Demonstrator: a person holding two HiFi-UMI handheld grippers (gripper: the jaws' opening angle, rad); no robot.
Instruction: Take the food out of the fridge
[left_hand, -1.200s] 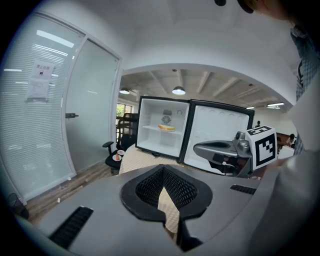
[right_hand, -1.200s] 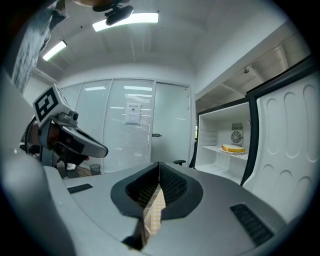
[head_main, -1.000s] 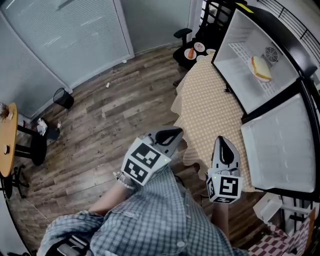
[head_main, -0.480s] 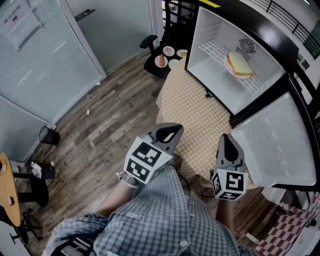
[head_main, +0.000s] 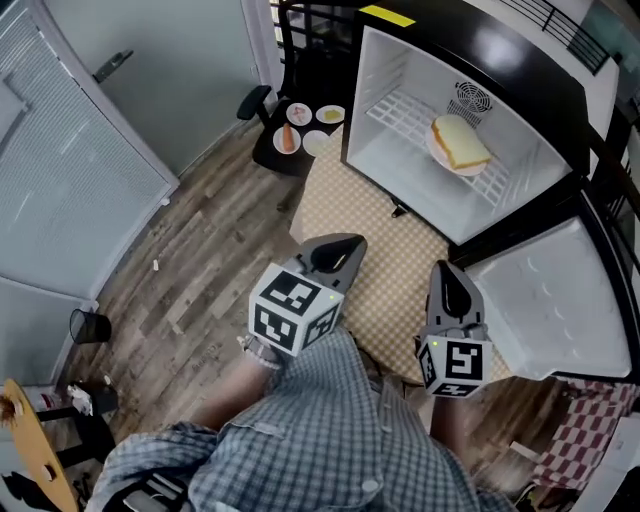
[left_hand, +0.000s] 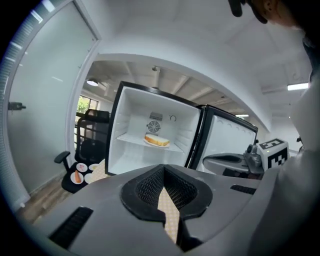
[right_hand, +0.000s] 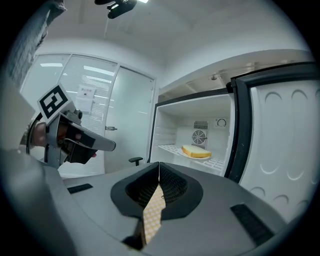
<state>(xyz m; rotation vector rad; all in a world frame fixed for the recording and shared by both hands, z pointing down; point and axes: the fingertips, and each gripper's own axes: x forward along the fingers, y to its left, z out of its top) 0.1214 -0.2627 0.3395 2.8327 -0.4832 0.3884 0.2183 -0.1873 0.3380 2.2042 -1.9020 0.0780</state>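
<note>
One pale-yellow sandwich (head_main: 460, 142) in open black fridge (head_main: 480, 38). Left hand-held gripper (head_main: 341, 244) and right hand-held gripper (head_main: 447, 268): jaws together, empty, above beige-checked table (head_main: 395, 262); wood-plank floor (head_main: 190, 270).

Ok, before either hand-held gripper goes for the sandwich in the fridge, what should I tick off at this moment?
1. Fridge door open: ok, it is swung wide.
2. Sandwich in view on its plate on the wire shelf: ok.
3. Shelf free of other items around the plate: ok.
4. Left hand-held gripper empty: ok. Jaws apart for a grasp: not ok, they are together.
5. Right hand-held gripper empty: ok. Jaws apart: not ok, they are together.
6. Grippers at the shelf: not ok, both are over the checked tablecloth, short of the fridge.
</note>
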